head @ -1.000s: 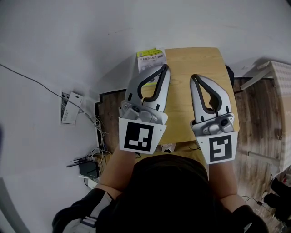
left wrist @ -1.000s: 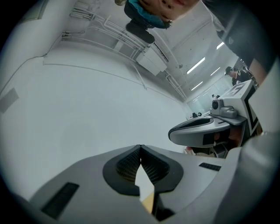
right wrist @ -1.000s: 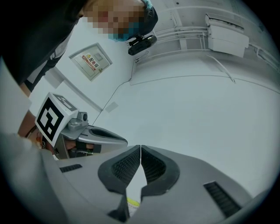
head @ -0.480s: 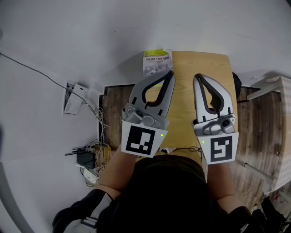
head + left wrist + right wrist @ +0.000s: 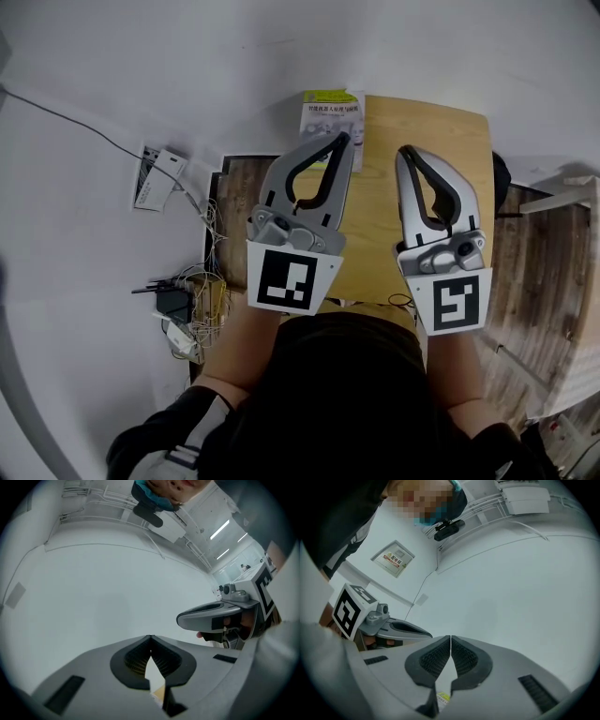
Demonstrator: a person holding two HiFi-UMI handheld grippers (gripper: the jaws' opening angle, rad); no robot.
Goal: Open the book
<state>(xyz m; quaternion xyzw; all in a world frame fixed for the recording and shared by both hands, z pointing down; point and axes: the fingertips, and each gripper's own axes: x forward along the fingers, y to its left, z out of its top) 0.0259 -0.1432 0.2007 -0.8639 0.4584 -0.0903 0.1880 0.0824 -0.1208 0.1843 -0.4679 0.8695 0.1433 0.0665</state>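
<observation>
A closed book (image 5: 330,114), pale cover with a yellow-green band on top, lies at the far left corner of the small wooden table (image 5: 441,131). My left gripper (image 5: 343,141) hovers above the table, its tip over the book's near right edge, jaws shut and empty. My right gripper (image 5: 404,153) is level beside it over the bare wood, jaws also shut with nothing between them. In the left gripper view the left gripper's (image 5: 150,637) pads meet against a white wall, and the right gripper's (image 5: 450,637) do so in its own view.
A white wall stands just behind the table. On the floor to the left lie a wall socket box (image 5: 155,178), tangled cables (image 5: 202,281) and a black box (image 5: 173,303). White furniture (image 5: 572,187) stands at the right on the wooden floor (image 5: 544,281).
Both grippers have edged forward side by side over the table toward the book. Their jaws stayed shut. The book has not moved on the table.
</observation>
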